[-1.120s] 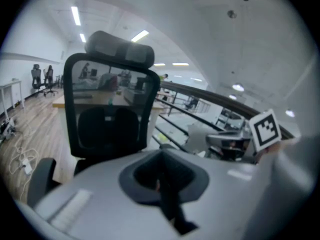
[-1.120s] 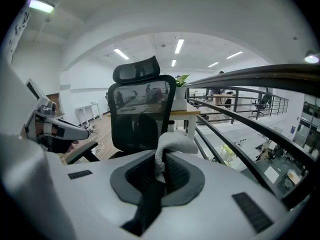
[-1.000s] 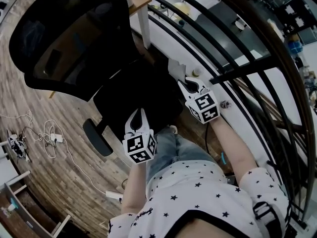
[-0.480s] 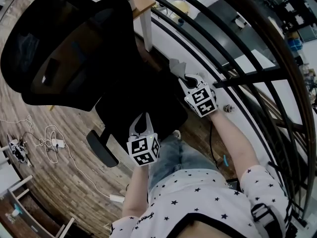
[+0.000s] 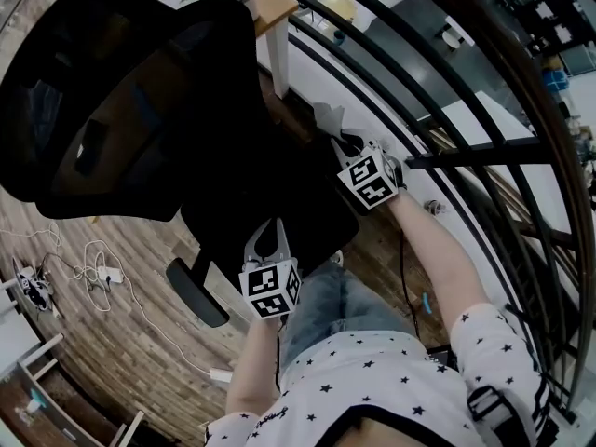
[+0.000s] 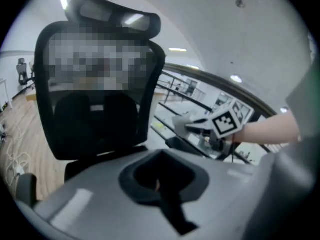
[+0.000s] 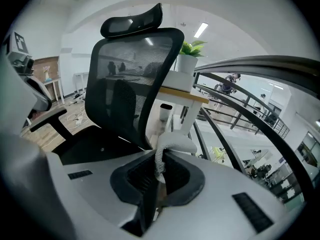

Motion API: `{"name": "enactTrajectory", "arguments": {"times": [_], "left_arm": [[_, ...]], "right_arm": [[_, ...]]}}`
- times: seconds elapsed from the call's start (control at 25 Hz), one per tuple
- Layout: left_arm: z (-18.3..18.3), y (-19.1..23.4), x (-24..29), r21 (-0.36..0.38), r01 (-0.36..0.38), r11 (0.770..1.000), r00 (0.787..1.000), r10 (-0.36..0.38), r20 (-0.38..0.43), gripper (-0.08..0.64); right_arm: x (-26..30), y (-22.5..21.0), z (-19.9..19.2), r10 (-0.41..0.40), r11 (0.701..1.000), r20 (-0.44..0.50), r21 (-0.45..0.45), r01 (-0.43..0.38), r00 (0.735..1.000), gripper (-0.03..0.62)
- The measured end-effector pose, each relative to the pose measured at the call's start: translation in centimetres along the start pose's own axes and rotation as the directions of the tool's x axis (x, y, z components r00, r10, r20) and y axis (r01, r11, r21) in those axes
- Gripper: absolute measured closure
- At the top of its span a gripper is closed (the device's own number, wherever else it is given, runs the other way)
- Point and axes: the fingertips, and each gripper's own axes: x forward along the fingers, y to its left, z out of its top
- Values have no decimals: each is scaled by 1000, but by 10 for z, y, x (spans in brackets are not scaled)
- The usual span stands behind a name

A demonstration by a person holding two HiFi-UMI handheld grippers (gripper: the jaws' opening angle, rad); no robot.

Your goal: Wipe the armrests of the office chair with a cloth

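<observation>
The black office chair's mesh back fills the upper left of the head view, with its seat below. One armrest sticks out at the lower left. My right gripper is at the seat's far right side, shut on a grey cloth; whatever lies beneath the cloth is hidden. In the right gripper view the cloth hangs bunched from the right gripper. My left gripper hovers over the seat's near edge, shut with nothing in it. The left gripper view shows the left gripper, the cloth and a dark pad beneath it.
A black curved railing runs close along the right. White cables and a power strip lie on the wooden floor at the left. A wooden-topped table with a potted plant stands behind the chair. My jeans leg is by the seat.
The chair back now fills more of the head view. My right gripper with the cloth has edged farther from me and turned. The left gripper has barely moved.
</observation>
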Motion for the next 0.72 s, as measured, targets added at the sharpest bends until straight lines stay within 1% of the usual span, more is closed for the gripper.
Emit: {"name": "enactTrajectory", "arguments": {"times": [0.12, 0.32, 0.72], "left_arm": [[-3, 3, 4, 1, 2, 1000, 1000, -2, -15, 554], [-5, 3, 10, -7, 7, 1000, 1000, -8, -28, 554], [-11, 1, 16, -5, 17, 1000, 999, -17, -50, 554]], "right_arm": [[13, 0, 2, 7, 1000, -16, -17, -7, 1000, 561], [33, 11, -5, 57, 998, -62, -33, -60, 996, 561], [54, 36, -37, 132, 991, -164, -10, -135, 978, 561]]}}
